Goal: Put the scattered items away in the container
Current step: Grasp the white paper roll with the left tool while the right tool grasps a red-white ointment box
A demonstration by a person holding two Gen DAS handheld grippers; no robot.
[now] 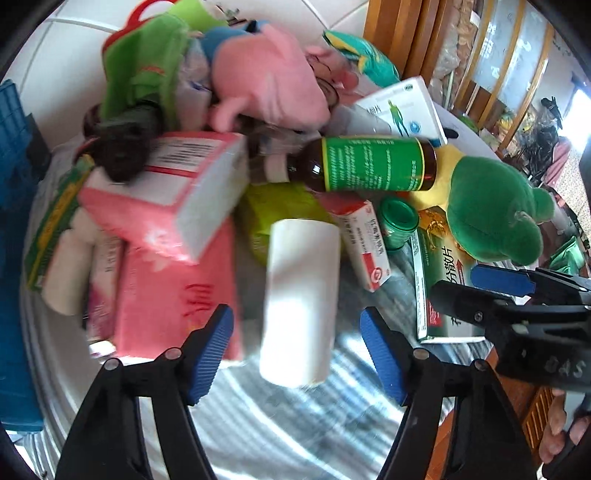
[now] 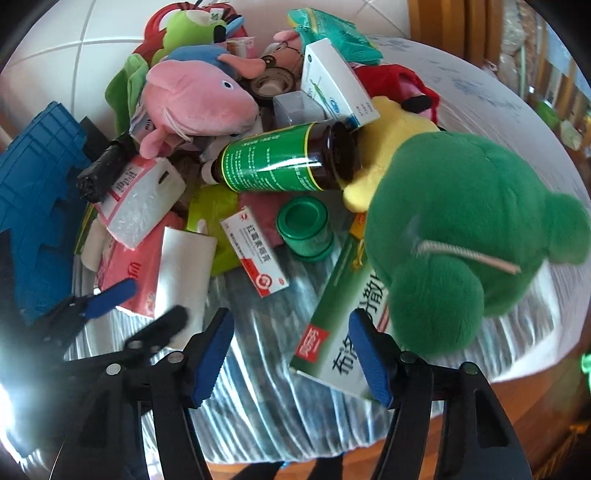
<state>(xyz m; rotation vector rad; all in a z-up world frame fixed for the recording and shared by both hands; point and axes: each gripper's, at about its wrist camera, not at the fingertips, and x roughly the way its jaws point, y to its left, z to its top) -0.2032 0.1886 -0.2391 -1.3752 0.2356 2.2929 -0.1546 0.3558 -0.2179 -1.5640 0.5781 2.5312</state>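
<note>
A heap of scattered items lies on a foil-covered round table. In the left wrist view a blurred white roll lies between the fingers of my left gripper, which is open; the blue pads do not touch it. My right gripper is open with bare foil between its fingers. A long green medicine box lies against its right finger, under a green plush frog. The blue crate stands at the left edge. Each gripper shows in the other's view: right gripper, left gripper.
Behind lie a brown bottle with a green label, a green round tin, a small red-and-white box, a pink tissue pack, a pink plush and a white box. Wooden furniture stands beyond the table.
</note>
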